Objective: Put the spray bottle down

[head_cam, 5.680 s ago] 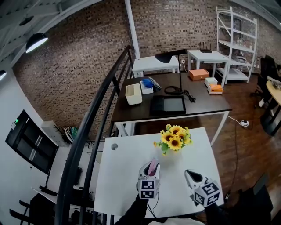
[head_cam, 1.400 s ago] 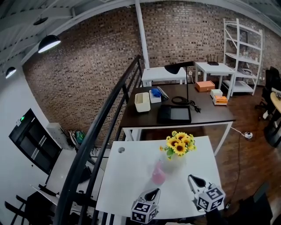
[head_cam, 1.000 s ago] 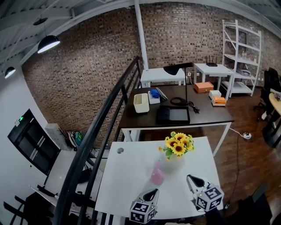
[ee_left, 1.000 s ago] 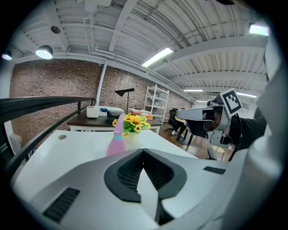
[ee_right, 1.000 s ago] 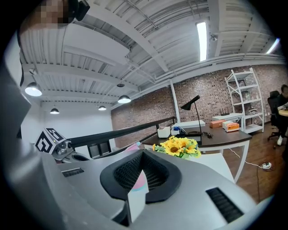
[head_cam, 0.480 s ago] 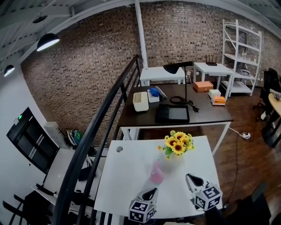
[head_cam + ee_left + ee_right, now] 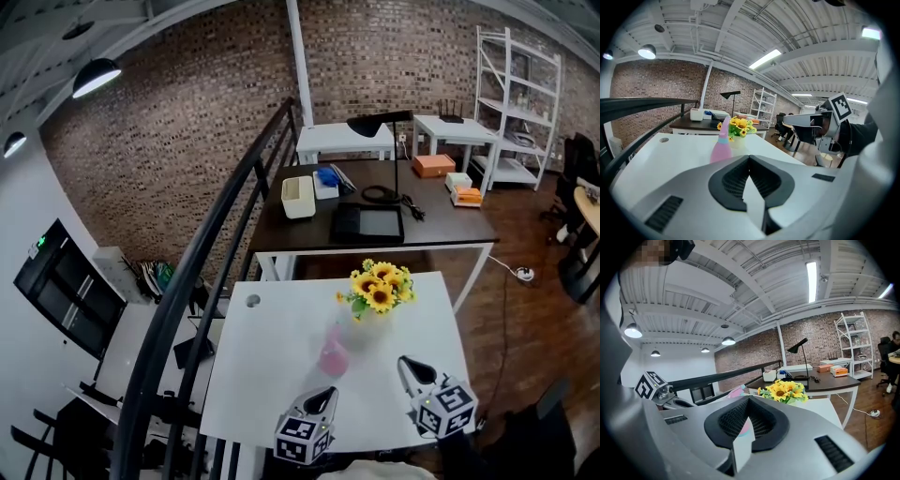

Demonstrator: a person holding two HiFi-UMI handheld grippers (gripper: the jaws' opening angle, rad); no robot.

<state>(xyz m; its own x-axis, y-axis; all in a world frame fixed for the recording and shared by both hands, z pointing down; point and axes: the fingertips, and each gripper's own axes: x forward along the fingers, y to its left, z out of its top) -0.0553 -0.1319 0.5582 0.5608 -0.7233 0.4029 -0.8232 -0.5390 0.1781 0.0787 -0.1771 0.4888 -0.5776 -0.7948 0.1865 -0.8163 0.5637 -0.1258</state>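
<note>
Pink spray bottle [image 7: 334, 354] stands upright on table [image 7: 262, 375] by sunflowers [image 7: 378, 286], unaided; judged set down. Left gripper [image 7: 322, 398] & right gripper [image 7: 405, 364]: jaws closed, empty, well clear at near edge.

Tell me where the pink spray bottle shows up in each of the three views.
Head view: the spray bottle stands on the white table, lower centre, just left of and nearer than the sunflowers.
Left gripper view: left of centre, upright, in front of the sunflowers.
Right gripper view: only its top peeks out, left of centre, left of the sunflowers.
Shared landmark: the sunflowers.
</note>
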